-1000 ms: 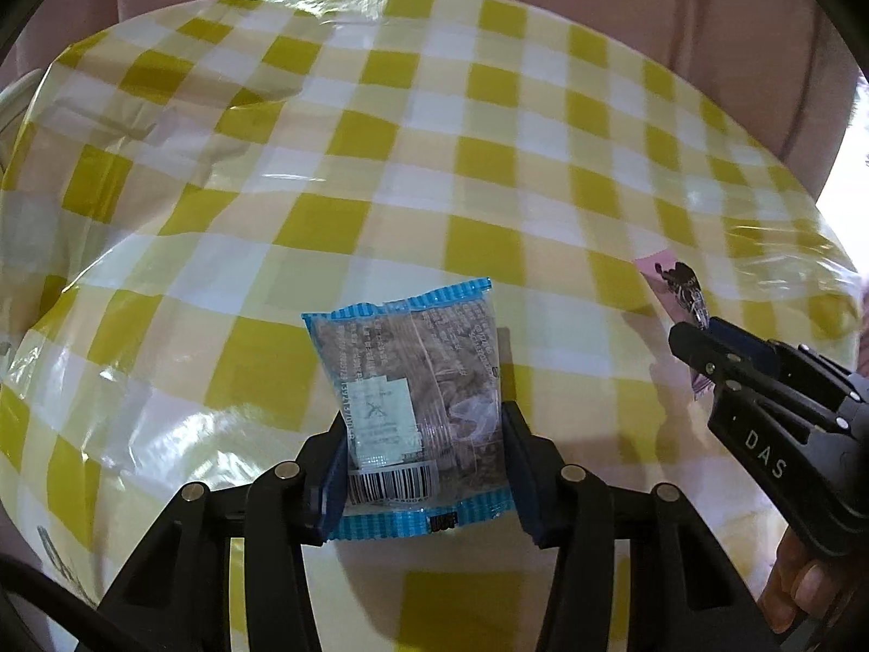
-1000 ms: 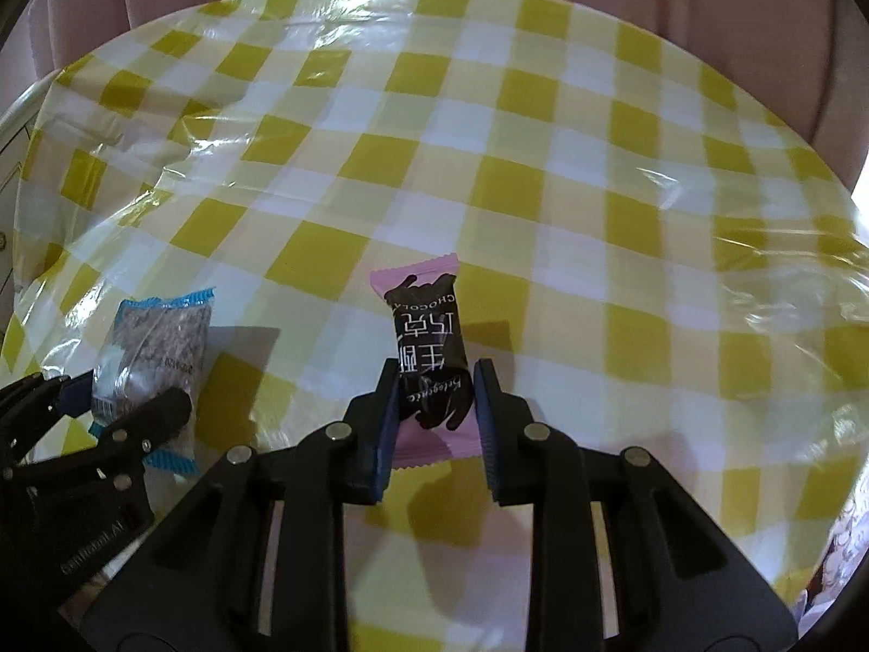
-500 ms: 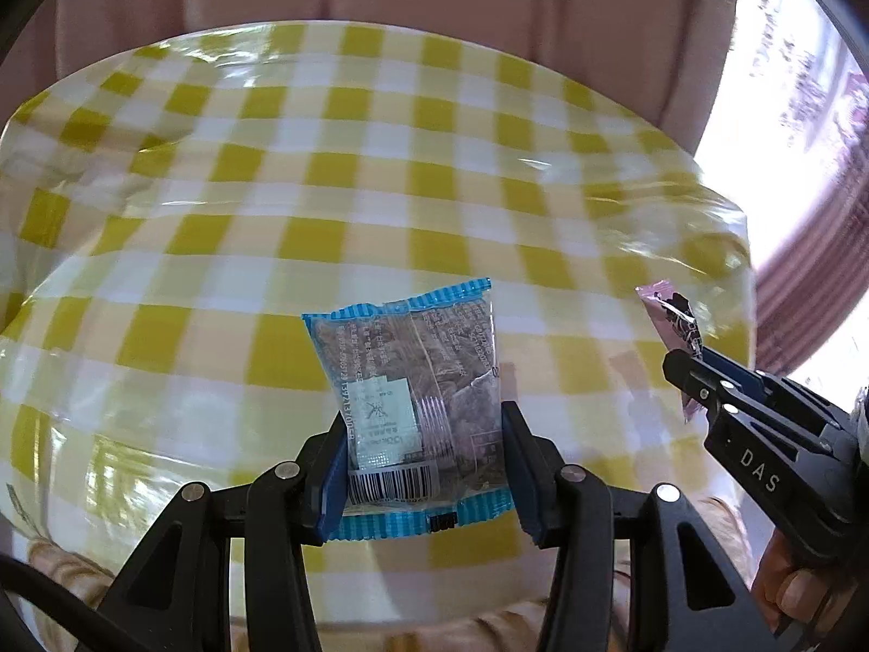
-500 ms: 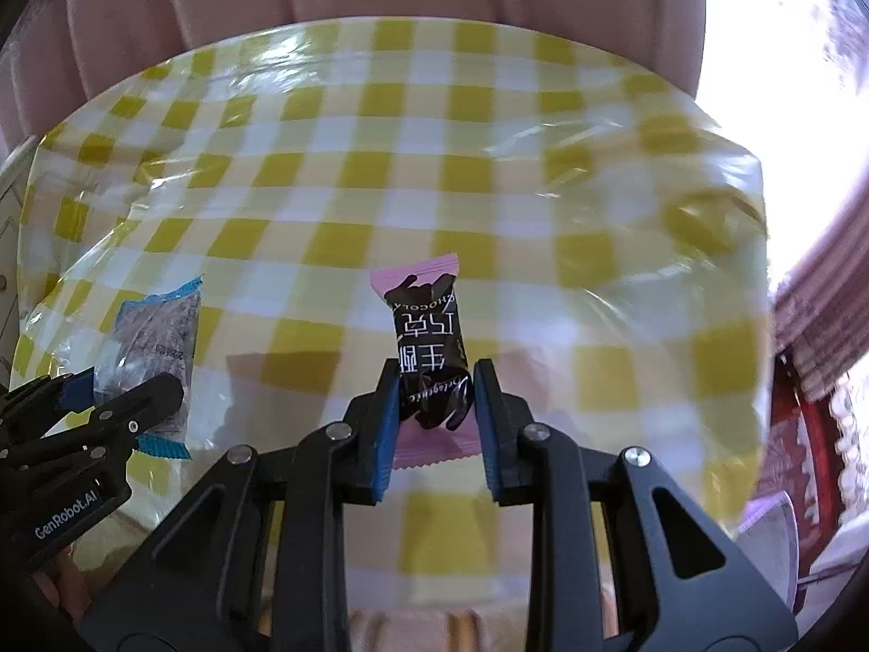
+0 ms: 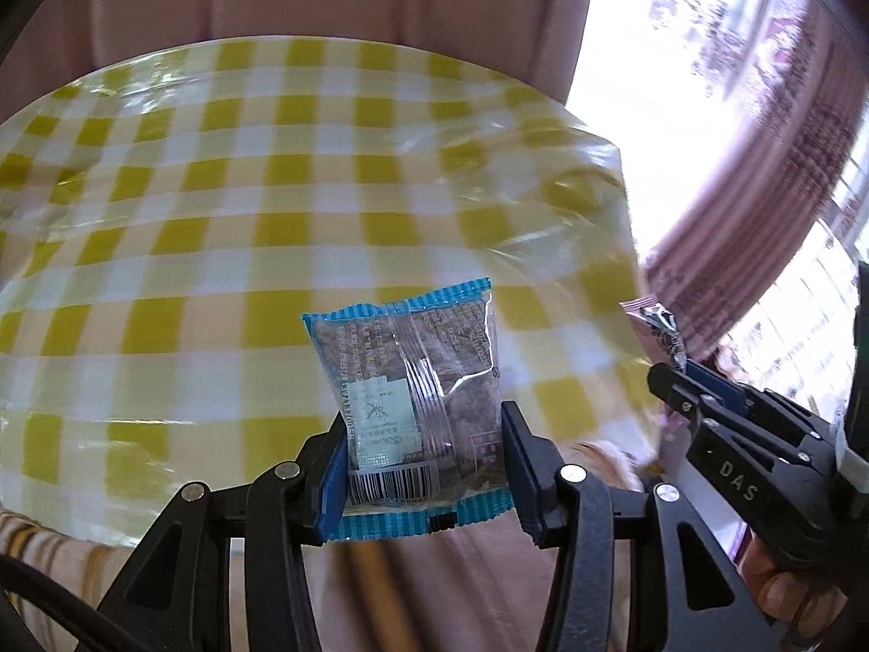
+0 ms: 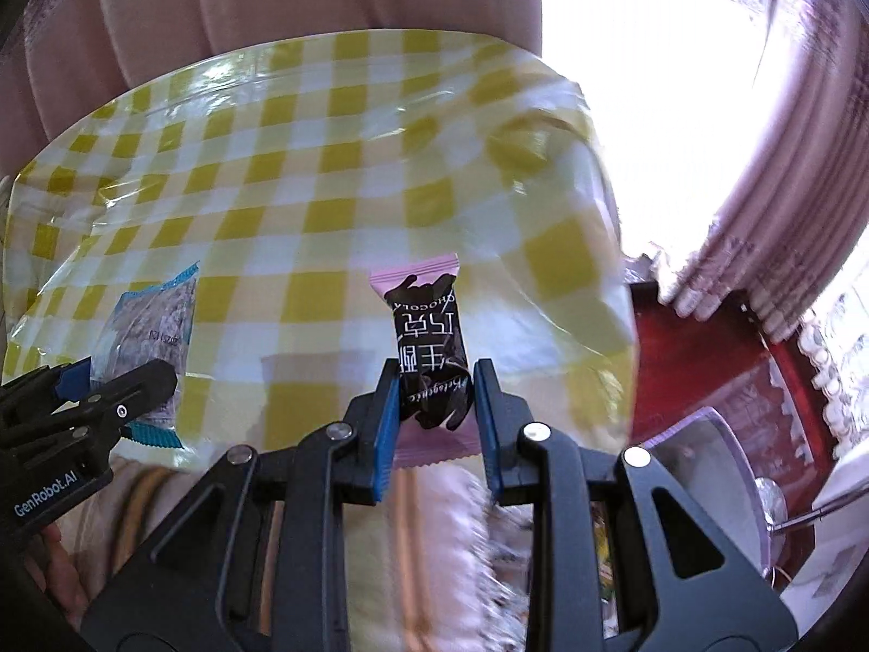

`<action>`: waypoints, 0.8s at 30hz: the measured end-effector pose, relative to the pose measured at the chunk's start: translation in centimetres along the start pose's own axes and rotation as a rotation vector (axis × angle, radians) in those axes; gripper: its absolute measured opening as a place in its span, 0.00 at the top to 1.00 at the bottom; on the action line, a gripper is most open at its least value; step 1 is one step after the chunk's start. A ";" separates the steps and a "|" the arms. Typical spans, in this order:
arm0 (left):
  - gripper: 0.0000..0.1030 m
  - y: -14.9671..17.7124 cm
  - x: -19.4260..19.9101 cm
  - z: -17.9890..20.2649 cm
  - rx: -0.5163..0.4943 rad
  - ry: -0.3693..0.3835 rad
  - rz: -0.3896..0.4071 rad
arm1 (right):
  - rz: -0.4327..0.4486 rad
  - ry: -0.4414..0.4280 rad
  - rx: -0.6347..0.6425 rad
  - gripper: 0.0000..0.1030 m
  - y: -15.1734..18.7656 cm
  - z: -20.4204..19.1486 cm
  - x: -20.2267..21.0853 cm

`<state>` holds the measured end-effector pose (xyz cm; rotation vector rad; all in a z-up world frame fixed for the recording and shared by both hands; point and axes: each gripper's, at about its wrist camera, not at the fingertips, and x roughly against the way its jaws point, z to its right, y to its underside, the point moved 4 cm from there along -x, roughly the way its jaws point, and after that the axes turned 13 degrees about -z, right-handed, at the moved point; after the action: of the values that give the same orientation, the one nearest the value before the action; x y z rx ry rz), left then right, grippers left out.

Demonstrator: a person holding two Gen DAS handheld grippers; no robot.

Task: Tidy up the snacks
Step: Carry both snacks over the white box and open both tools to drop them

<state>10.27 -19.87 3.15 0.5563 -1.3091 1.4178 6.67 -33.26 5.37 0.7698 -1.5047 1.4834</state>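
My left gripper (image 5: 423,467) is shut on a blue-edged clear snack packet (image 5: 415,396) with a brown bar inside, held in the air in front of the yellow checked table (image 5: 228,228). My right gripper (image 6: 434,418) is shut on a pink and dark brown chocolate candy (image 6: 429,358), also held in the air. The right gripper with the candy also shows at the right of the left wrist view (image 5: 673,375). The left gripper with the blue packet (image 6: 157,337) shows at the left of the right wrist view.
Pink curtains (image 6: 271,5) hang behind the table. A bright window is at the upper right. A dark red cabinet (image 6: 700,380) with a clear purple-tinted container (image 6: 706,467) stands to the right of the table's edge. Striped fabric (image 5: 65,554) lies below the table's near edge.
Both grippers have lifted and pulled back from the table with their snacks, swinging to the right. The table's near edge and the red cabinet have come into view.
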 end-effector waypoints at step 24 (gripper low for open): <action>0.51 6.6 -4.4 17.7 -0.290 0.164 -0.186 | -0.101 0.148 -0.245 0.71 11.0 16.2 1.0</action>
<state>0.19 -36.37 1.69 0.3485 -1.2679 1.0745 -6.03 -47.96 2.58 0.5689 -1.4786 1.2259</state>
